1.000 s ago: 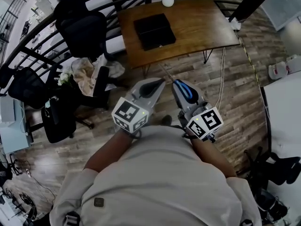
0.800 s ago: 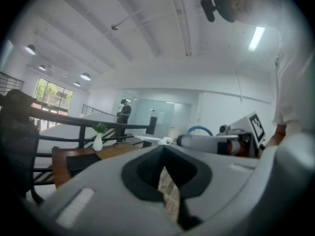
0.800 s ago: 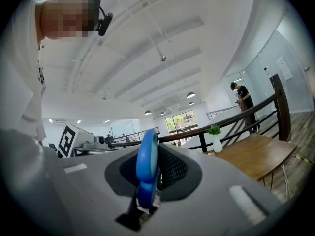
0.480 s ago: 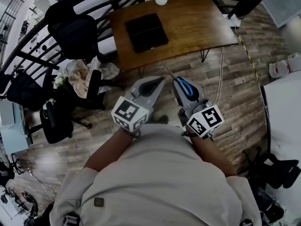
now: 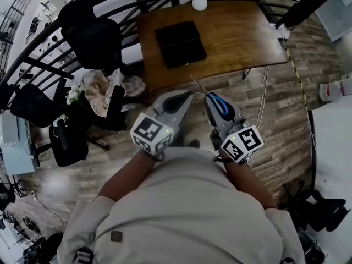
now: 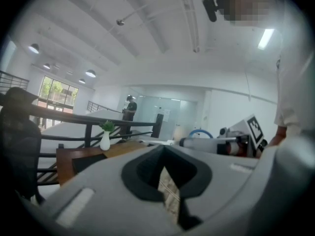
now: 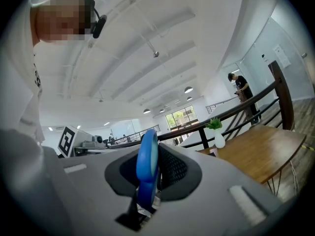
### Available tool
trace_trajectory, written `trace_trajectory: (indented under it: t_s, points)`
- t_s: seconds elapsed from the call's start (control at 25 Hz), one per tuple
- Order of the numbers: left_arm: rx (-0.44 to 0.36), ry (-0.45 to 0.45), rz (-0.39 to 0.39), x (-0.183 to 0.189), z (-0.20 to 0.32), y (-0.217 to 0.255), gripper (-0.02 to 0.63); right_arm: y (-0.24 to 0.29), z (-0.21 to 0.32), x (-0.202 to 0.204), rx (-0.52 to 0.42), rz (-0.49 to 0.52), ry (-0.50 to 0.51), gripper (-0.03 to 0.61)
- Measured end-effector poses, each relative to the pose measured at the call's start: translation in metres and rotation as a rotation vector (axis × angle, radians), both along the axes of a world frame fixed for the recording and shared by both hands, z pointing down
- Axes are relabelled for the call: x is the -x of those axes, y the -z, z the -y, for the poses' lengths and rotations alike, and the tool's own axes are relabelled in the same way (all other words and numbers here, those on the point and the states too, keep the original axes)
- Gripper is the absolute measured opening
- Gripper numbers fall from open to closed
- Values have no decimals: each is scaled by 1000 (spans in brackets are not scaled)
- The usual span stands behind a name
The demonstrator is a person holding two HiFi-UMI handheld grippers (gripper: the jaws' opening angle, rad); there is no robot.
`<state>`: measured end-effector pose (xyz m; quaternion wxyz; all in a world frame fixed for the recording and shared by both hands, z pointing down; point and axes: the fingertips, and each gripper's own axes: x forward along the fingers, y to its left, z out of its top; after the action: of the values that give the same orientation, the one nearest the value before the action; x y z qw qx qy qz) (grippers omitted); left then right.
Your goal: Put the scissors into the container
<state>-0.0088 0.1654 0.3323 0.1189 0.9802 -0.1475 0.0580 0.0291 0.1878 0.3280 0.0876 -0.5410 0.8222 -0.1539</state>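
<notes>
Held close before torso, aimed forward. Clamping smooth blue loop-handled scissors [image 5: 219, 104], thin blades ahead, in right gripper [image 5: 212, 99]; pinched shut, empty, at left gripper [image 5: 185, 96].

From the head, steeply down, brown wooden table [image 5: 242, 37] at 12 o'clock. Both gripper views: close along own jaws, tilted ceilingward; shared: that table, small white vase [image 5: 199, 0].

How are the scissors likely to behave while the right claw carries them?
Likely stiff: the scissors jut straight ahead of the right claw without sagging. Clamped only at the blue handle loop, they may pivot if the tips get bumped. Probably light, being slim.
</notes>
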Motion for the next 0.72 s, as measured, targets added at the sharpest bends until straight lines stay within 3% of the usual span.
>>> trace_trajectory:
  t_s: [0.72]
  points:
    - [-4,8,-9,46,145,10,3,9,147,50,19,-16,30,52]
